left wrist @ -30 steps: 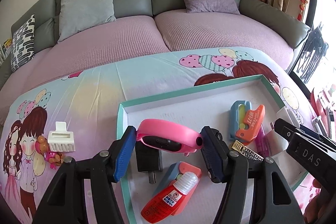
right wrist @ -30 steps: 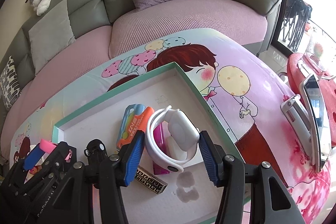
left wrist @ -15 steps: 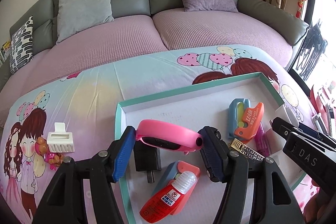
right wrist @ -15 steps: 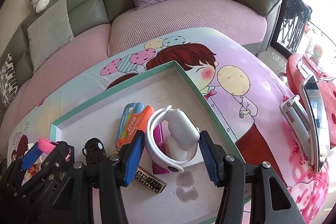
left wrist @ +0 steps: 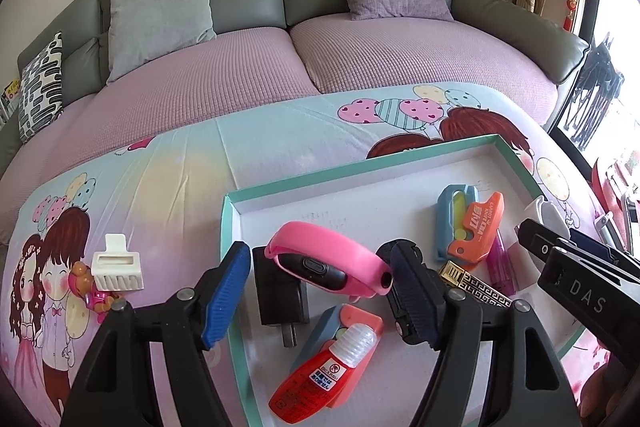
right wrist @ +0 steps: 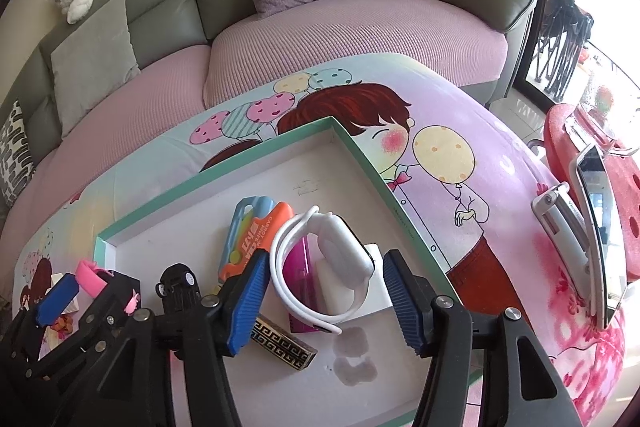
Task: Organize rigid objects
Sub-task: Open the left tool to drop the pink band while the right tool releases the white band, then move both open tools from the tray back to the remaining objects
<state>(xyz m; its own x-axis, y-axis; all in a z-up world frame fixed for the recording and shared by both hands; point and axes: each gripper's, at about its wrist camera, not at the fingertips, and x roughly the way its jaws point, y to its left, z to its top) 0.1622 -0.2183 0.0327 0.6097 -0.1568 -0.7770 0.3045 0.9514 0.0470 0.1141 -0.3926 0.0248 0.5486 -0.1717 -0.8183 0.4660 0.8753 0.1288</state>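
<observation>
A shallow white tray with a teal rim [left wrist: 360,167] [right wrist: 224,167] lies on a cartoon-print cloth. My left gripper [left wrist: 320,287] stands wide open over its near left part, a pink wristband [left wrist: 328,259] lying between the jaws without being squeezed. My right gripper [right wrist: 324,299] stands wide open around a white wristband [right wrist: 320,259] in the tray's right part. The tray also holds a black plug [left wrist: 280,295], a red glue bottle [left wrist: 324,375], a black toy car [right wrist: 178,287], blue and orange cutters [left wrist: 476,231] and a gold patterned bar [right wrist: 280,345].
A white hair claw [left wrist: 116,265] and a small pink trinket [left wrist: 96,297] lie on the cloth left of the tray. A phone on a stand [right wrist: 596,239] and a red stool [right wrist: 592,163] stand at the right. A sofa [left wrist: 280,47] with cushions runs behind.
The pink wristband has dropped slightly and now lies loose between the left jaws, which have spread a little. The right gripper and white wristband have barely moved.
</observation>
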